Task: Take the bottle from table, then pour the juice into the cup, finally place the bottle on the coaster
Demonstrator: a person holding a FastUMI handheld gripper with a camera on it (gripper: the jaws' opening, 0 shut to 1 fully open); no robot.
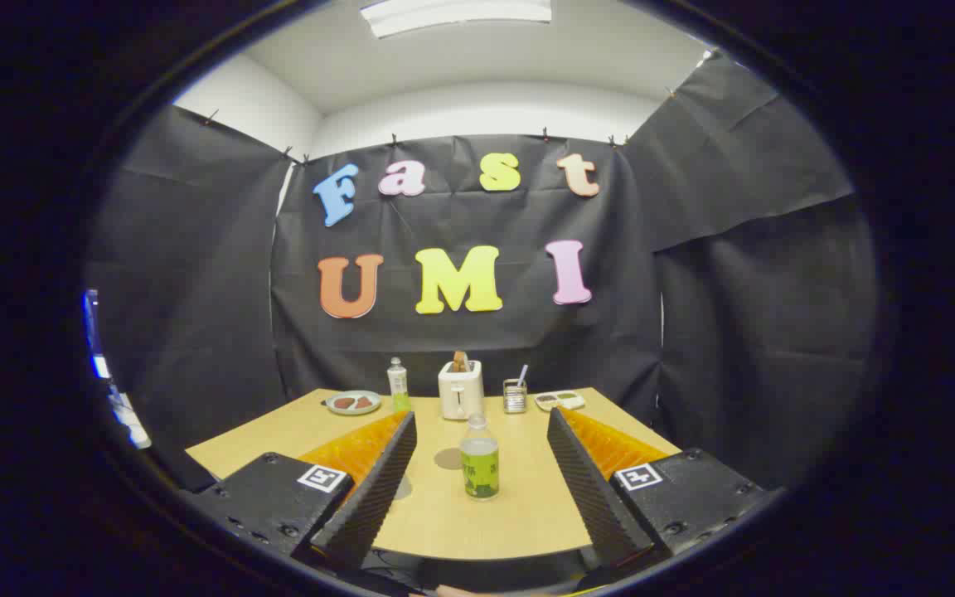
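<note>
The tabletop [295, 431] near corners are covered by the spread gripper [482, 444] fingers; far-edge items are too small to identify.

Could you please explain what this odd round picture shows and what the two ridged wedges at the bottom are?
The picture comes from a fisheye camera mounted on a handheld gripper, looking forward along its two fingers; those are the wedges. A person carries it; there is no robot arm. The fingers stand wide apart and hold nothing.

Between them, a little ahead, a juice bottle with a green label stands upright on a wooden table. A round coaster lies just behind it to the left.

Along the table's far edge stand a plate with food, a second bottle, a toaster, a small metal holder and a flat tray. I cannot pick out a cup with certainty.
</note>
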